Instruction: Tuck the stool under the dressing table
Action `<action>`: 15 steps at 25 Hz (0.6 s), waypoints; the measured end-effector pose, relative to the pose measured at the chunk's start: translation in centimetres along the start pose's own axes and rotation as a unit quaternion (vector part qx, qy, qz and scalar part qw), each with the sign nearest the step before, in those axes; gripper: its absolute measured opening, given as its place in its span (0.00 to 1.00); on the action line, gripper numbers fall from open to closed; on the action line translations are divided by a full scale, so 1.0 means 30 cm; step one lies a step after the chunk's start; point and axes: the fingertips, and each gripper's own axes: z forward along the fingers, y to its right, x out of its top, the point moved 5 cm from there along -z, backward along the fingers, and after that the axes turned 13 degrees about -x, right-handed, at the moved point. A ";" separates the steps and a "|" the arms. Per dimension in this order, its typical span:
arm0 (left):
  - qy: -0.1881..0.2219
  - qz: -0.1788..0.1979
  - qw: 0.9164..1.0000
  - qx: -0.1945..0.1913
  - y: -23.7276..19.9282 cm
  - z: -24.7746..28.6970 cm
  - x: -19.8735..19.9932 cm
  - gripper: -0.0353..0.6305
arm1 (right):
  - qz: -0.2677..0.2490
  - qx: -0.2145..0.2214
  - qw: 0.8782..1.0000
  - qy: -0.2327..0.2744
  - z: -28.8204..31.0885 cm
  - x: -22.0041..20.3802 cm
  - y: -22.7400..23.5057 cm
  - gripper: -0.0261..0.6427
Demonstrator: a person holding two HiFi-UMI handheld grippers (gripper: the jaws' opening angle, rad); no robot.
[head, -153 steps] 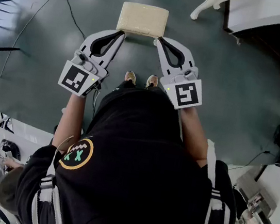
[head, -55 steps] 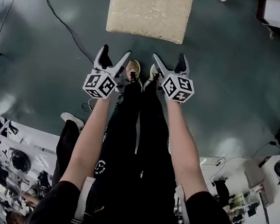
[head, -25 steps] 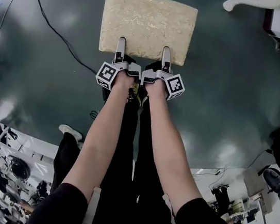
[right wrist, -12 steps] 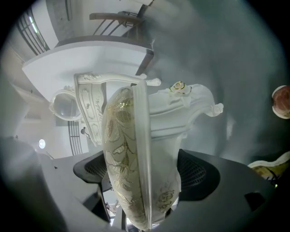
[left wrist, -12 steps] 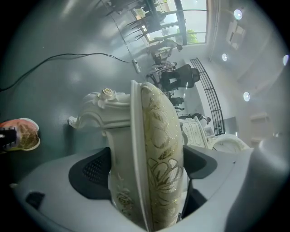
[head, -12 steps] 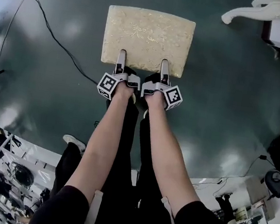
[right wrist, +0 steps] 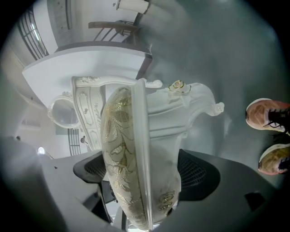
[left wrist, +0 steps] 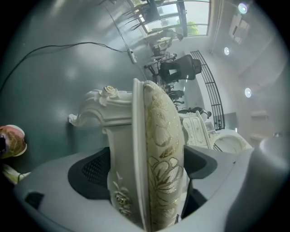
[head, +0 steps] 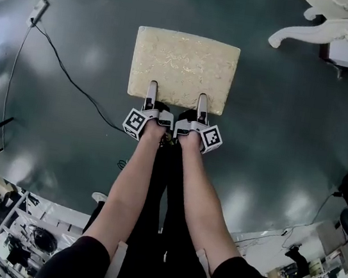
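Head view, from above: a rectangular stool [head: 184,69] with a cream, gold-patterned cushion and a white carved frame stands on the dark grey-green glossy floor [head: 279,131], directly ahead of the person. Both arms reach forward side by side to its near long edge.

The grey two-jaw left gripper [head: 150,91] bites that edge left of centre, and the matching right gripper [head: 203,102] bites it right of centre. Each upper jaw lies flat on the cushion.

Both gripper views: each pair of jaws stands wide yet clamps the seat edge. One dark mesh pad bears on the padded top, the other on the white frame beneath.

The white carved dressing table [head: 346,25] sits at the upper right of the head view, one scrolled leg turned towards the stool. The stool is well apart from it, out on open floor and not beneath it.

A thin black cable [head: 68,67] runs across the floor to the left of the stool, from a white power strip [head: 37,11]. The person's pale shoes [right wrist: 267,113] show at the right edge of the right gripper view.
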 end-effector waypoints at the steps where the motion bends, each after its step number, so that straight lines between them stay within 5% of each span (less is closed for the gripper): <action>1: 0.000 0.002 1.000 0.002 0.005 0.022 0.006 0.80 | 0.003 -0.001 1.000 0.000 0.014 -0.002 -0.008 0.78; 15: -0.075 -0.016 0.997 0.005 0.133 0.550 0.068 0.81 | 0.016 -0.012 0.999 0.047 0.395 0.036 -0.323 0.78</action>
